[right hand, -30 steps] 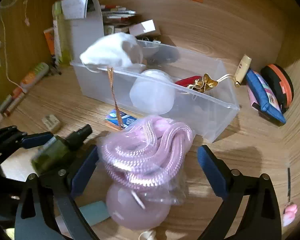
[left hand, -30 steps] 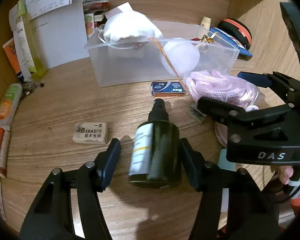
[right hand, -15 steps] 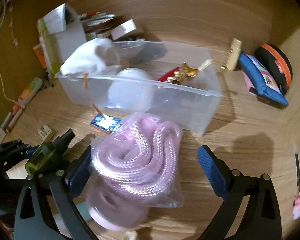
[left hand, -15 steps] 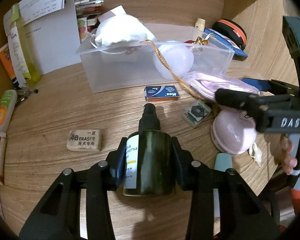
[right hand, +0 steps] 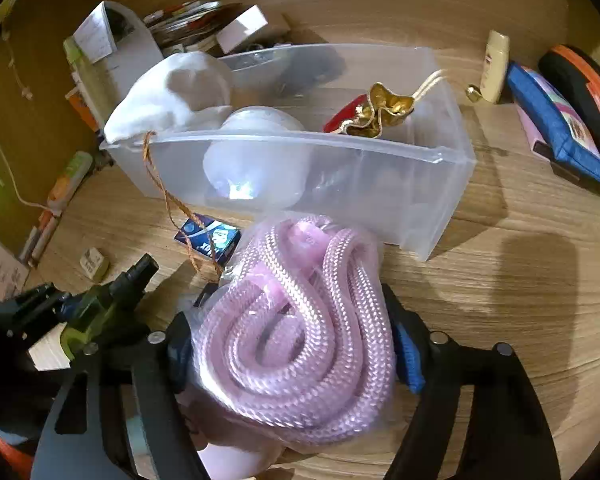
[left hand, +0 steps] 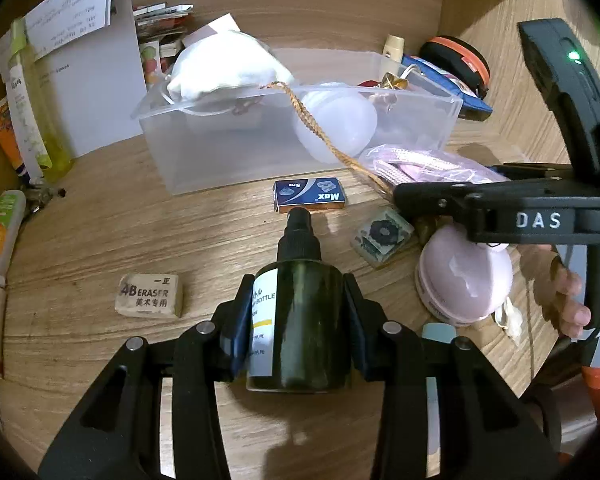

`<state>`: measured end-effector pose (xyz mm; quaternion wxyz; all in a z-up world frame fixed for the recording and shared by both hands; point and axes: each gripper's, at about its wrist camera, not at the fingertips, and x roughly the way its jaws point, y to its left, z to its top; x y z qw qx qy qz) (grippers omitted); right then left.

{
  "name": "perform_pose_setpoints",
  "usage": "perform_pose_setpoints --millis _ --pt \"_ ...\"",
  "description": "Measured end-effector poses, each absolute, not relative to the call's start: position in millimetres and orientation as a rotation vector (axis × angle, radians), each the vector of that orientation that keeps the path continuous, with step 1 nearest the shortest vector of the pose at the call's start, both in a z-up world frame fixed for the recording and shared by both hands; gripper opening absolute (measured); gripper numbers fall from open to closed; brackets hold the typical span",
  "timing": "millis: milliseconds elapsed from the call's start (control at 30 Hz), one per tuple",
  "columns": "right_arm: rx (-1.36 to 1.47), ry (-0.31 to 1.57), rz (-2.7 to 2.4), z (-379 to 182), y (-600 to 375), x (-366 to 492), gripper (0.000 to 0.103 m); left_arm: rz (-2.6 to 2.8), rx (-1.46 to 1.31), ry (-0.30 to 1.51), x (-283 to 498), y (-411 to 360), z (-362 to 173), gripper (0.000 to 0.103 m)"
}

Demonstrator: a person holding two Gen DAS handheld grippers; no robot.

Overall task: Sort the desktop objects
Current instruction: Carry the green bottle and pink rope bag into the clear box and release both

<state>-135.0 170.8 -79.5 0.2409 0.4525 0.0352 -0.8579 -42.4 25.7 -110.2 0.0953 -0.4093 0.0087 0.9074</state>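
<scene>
My left gripper (left hand: 298,320) is shut on a dark green spray bottle (left hand: 300,312) with a black nozzle, held just above the wooden desk; the bottle also shows in the right wrist view (right hand: 100,312). My right gripper (right hand: 292,348) is shut on a clear bag of pink rope (right hand: 296,328), lifted in front of the translucent storage bin (right hand: 340,184). In the left wrist view the bag of rope (left hand: 420,168) and the right gripper's black body (left hand: 532,216) sit to the right. The bin (left hand: 228,160) holds a white pouch (left hand: 228,64), a white round object and a gold-and-red pouch (right hand: 380,112).
On the desk lie an eraser (left hand: 150,295), a blue Max staple box (left hand: 309,195), a small square packet (left hand: 382,236) and a pink round case (left hand: 464,276). A braided orange cord (left hand: 320,128) hangs from the bin. Papers and tubes line the left; a blue pouch (right hand: 560,128) lies right.
Both grippers closed: the left on the spray bottle, the right on the bag of pink rope. The right gripper lifted the bag off the pink case, toward the bin.
</scene>
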Motion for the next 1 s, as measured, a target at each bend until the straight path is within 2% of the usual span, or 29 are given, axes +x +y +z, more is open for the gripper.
perform_pose_setpoints --millis 467,1000 --pt "1.110 -0.032 -2.384 -39 210 -111 0.065 2.725 -1.103 -0.027 -35 21 -81 0.041" --pt "0.903 -0.018 -2.468 19 222 -99 0.065 2.877 -0.955 0.027 -38 8 -31 0.041"
